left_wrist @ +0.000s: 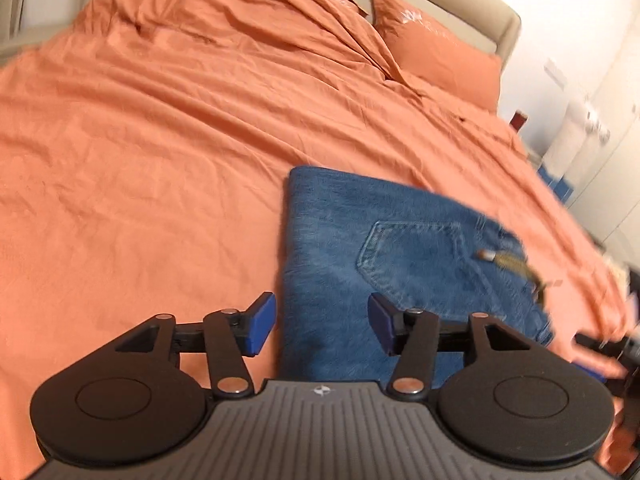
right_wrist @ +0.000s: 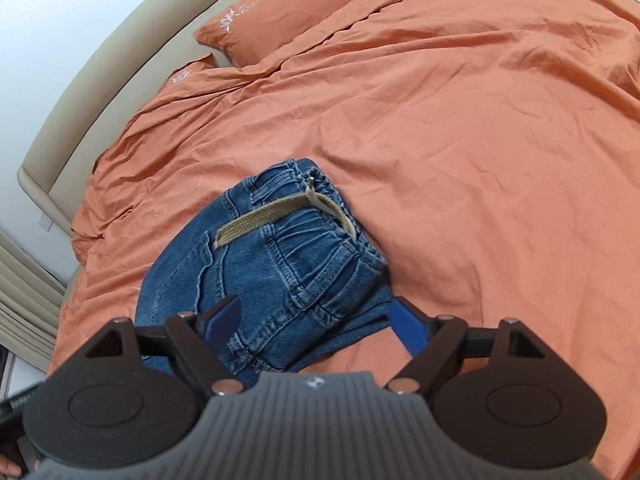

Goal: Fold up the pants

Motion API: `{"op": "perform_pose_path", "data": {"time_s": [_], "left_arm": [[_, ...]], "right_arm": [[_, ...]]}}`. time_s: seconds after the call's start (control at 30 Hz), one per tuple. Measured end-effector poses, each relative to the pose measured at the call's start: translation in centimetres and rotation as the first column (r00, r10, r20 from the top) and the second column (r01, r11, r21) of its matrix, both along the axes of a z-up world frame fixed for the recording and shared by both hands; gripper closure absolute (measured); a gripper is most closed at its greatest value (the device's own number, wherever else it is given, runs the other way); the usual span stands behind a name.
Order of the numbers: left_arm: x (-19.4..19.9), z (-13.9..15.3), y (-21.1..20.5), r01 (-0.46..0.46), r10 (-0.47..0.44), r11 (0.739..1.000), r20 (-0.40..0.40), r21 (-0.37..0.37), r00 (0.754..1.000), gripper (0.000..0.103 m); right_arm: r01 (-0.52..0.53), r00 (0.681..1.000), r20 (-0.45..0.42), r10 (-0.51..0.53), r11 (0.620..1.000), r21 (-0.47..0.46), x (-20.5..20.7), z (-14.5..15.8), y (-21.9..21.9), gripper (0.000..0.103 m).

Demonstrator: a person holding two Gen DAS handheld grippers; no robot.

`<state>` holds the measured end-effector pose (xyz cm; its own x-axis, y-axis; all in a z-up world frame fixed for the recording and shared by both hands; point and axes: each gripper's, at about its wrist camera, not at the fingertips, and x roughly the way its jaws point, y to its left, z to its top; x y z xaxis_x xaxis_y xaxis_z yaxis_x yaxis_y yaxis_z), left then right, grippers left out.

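- The left hand-held gripper (left_wrist: 322,326) hovers with jaws spread, pinching nothing, above the folded pants (left_wrist: 400,264).
- The right hand-held gripper (right_wrist: 316,322) is spread wide, empty, over them.
- The pants lie folded on the bed (right_wrist: 480,140), drawstring (right_wrist: 260,218) across the waistband, near a pillow (right_wrist: 280,4).

Each camera sits just behind its own gripper and looks forward and downward along the two fingers onto the orange bedspread (left_wrist: 160,140). The left wrist view is close above the folded jeans (left_wrist: 360,248), whose left edge runs up between the jaws of the left gripper (left_wrist: 322,326); a pillow (left_wrist: 436,48) lies far ahead to the right. The right wrist view is close to the waistband end, which lies ahead of and between the jaws of the right gripper (right_wrist: 316,324), with the headboard (right_wrist: 104,92) off to the left. Both views share the jeans, the bedspread and the pillow end.
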<state>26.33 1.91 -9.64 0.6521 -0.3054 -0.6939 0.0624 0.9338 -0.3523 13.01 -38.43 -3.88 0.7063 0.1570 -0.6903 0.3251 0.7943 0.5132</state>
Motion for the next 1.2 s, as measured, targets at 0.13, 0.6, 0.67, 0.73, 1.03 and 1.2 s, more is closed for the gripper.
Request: {"op": "perform_pose_path", "data": {"time_s": [0.13,0.6,0.67,0.73,1.03,1.2], "left_arm": [[1.1,-1.1,-0.1,-0.014,0.014,0.999,0.002,-0.042,1.0,0.036],[5.9,-6.3,2.2,-0.063,0.032,0.979,-0.159,-0.194,0.987,0.033],[6.5,-7.2,2.8,-0.072,0.03,0.97,-0.179,-0.231,0.983,0.033],[7.1,-8.0,3.3,-0.078,0.025,0.958,-0.19,-0.276,0.981,0.033],[9.3,-10.6,4.7,-0.086,-0.004,0.892,-0.198,-0.444,0.98,0.035],[10.1,-11.4,4.4,-0.073,-0.025,0.877,-0.198,-0.474,0.98,0.045]], "right_arm": [[0.016,1.0,-0.021,-0.016,1.0,0.005,0.9,-0.6,-0.1,0.025],[0.088,0.99,-0.13,-0.058,0.969,0.23,4.7,-6.1,-3.7,0.022],[0.11,0.989,-0.132,-0.072,0.945,0.307,5.1,-7.0,-4.6,0.022],[0.111,0.989,-0.127,-0.069,0.929,0.354,5.4,-7.5,-5.1,0.021],[0.064,0.993,-0.113,-0.015,0.892,0.448,6.8,-9.4,-5.7,0.029],[0.012,0.995,-0.092,0.032,0.899,0.438,7.9,-9.7,-5.0,0.03]]}}
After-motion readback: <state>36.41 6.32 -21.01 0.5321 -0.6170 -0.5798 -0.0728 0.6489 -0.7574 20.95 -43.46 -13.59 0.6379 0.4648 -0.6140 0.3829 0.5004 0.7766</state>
